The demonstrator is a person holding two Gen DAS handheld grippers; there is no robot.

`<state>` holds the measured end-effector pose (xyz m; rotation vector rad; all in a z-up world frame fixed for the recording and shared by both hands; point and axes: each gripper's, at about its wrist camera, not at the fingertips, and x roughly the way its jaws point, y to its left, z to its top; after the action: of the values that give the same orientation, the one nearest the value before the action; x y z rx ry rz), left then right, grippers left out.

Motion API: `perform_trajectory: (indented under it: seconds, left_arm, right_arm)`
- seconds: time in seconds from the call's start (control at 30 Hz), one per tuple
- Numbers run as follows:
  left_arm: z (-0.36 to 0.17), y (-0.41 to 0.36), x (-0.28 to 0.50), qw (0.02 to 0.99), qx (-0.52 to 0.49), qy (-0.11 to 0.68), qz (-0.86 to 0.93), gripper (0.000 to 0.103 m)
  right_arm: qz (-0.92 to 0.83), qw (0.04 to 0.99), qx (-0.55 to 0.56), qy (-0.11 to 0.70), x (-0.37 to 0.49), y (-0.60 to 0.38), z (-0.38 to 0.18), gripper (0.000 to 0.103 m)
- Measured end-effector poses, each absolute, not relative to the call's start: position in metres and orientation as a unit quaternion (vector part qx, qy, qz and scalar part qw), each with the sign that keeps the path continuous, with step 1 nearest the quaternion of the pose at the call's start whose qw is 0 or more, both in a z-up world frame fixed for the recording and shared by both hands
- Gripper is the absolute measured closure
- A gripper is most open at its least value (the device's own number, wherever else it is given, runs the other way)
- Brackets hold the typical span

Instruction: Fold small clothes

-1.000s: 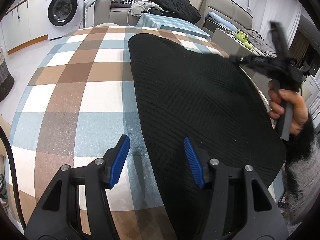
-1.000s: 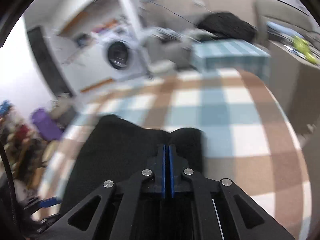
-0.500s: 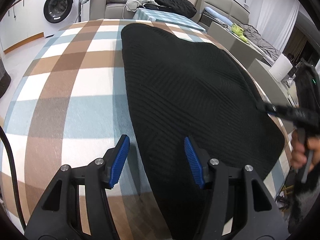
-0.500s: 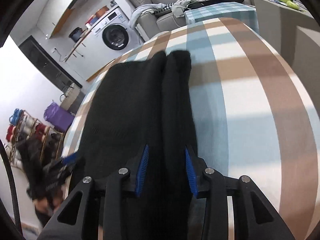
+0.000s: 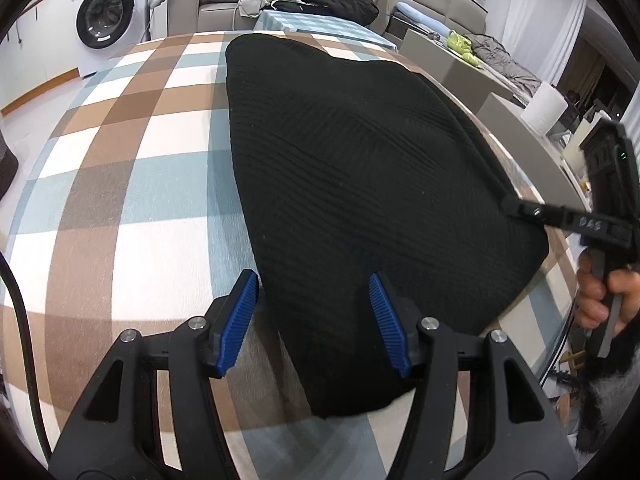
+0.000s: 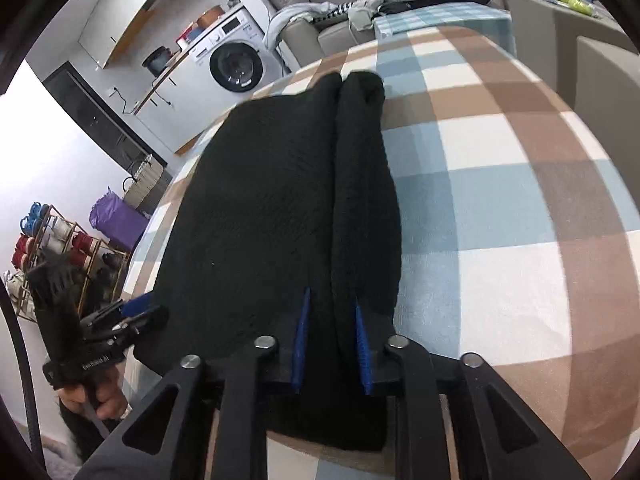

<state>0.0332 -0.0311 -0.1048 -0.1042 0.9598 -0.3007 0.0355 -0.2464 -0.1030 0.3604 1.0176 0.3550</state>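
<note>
Checked tablecloth (image 6: 500,200), black garment (image 6: 260,200) between closing right hand-held gripper (image 6: 330,336)

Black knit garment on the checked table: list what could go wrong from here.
1. The right gripper is closing over only a narrow ridge of the black knit garment; it may slip out.
2. The left gripper straddles the garment's edge, open; it may pinch the checked tablecloth too.

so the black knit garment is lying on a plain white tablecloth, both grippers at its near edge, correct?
Not plain white: the left wrist view shows the tablecloth checked in brown, blue and white. The rest holds: the black knit garment lies on it, with the left gripper and right gripper at its near edge.
</note>
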Motion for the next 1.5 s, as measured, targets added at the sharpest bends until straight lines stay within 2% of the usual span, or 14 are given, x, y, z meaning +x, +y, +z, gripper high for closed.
perform_trajectory:
  seconds: [0.07,0.33,0.67,0.77,0.97,1.03,1.1,1.2,1.33,1.5]
  left_arm:
    - [-0.1,-0.03,0.029,0.877,-0.051,0.456,-0.14,0.048]
    - [-0.084,-0.064,0.024,0.883,-0.017,0.436,-0.174,0.046]
    - [-0.084,-0.1,0.017,0.874,0.029,0.434,-0.216,0.045]
    - [-0.093,-0.103,0.018,0.865,0.038,0.449,-0.22,0.045]
    - [-0.097,-0.098,0.015,0.859,0.041,0.453,-0.236,0.043]
    - [-0.096,-0.098,0.015,0.859,0.039,0.453,-0.238,0.043]
    - [-0.096,-0.096,0.015,0.858,0.037,0.453,-0.238,0.043]
    - [-0.097,-0.091,0.017,0.857,0.028,0.454,-0.242,0.043]
    - [-0.098,-0.086,0.019,0.856,0.021,0.453,-0.249,0.043]
    - [-0.096,-0.083,0.02,0.856,0.023,0.453,-0.248,0.043]
  right_arm:
    - [0.167,0.851,0.165,0.471,0.027,-0.248,-0.094,0.075]
    - [0.201,0.864,0.176,0.426,-0.004,-0.255,-0.069,0.074]
    - [0.204,0.845,0.158,0.469,0.018,-0.242,-0.099,0.072]
    - [0.201,0.847,0.161,0.465,0.018,-0.248,-0.095,0.061]
    - [0.234,0.838,0.184,0.458,0.018,-0.246,-0.103,0.063]
    - [0.245,0.832,0.207,0.452,0.024,-0.244,-0.107,0.082]
    - [0.252,0.835,0.201,0.446,0.026,-0.239,-0.101,0.086]
    - [0.287,0.834,0.204,0.425,0.017,-0.236,-0.089,0.087]
    - [0.24,0.825,0.184,0.477,0.022,-0.238,-0.112,0.087]
    - [0.233,0.842,0.169,0.456,0.018,-0.24,-0.094,0.077]
